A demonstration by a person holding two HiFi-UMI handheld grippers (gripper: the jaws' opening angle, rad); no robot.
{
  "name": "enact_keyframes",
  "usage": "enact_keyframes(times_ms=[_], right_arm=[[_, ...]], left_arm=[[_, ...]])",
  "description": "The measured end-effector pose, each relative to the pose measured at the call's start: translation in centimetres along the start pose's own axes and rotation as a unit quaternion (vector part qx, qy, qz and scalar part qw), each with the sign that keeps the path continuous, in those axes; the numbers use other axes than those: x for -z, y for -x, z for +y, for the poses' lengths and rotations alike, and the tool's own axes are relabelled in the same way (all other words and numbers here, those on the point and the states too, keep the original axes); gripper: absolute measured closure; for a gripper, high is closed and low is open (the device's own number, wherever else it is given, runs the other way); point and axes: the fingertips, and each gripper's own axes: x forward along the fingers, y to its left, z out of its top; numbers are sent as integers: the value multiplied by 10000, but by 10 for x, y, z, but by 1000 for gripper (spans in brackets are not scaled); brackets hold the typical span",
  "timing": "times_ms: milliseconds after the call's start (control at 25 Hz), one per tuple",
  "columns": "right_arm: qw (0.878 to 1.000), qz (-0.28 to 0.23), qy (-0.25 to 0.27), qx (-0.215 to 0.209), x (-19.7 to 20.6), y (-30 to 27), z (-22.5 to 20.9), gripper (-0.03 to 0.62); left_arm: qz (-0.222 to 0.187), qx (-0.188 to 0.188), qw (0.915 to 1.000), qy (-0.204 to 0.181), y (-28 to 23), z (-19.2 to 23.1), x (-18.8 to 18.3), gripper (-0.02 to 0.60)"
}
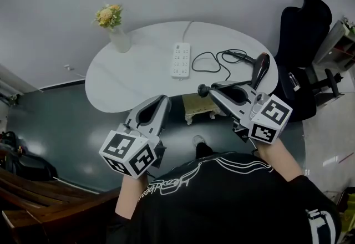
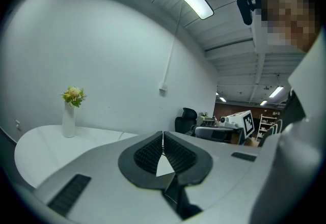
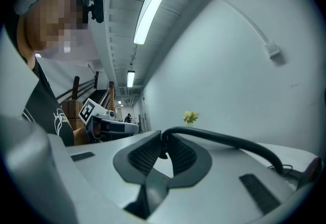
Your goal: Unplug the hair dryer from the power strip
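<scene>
Head view: the power strip (image 1: 180, 60) lies mid-table and the hair dryer (image 1: 259, 68) at the table's right edge. The right gripper (image 1: 213, 91) holds the plug (image 1: 203, 91), seemingly already free.

Left gripper view: the left gripper (image 2: 162, 139) is closed on nothing.

Right gripper view: the jaws clamp the cord (image 3: 229, 140) end. Pulling nearer could drag the dryer off the edge.

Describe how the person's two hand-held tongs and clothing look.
Both the left grey plastic tongs and the right grey plastic tongs have long tapering bodies. Each carries a white cube with black square markers at the rear and black ribbed pads inside the tips. The person wears a black top with white line print; its sleeves leave the forearms bare.
</scene>
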Motion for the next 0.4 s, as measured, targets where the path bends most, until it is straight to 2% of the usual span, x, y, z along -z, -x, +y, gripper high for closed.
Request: enact_keyframes(times_ms=[400], right_arm=[[10000, 35, -37, -26, -5, -12, -5, 568]], left_arm=[[7, -74, 10000, 18, 3, 9, -8, 572]])
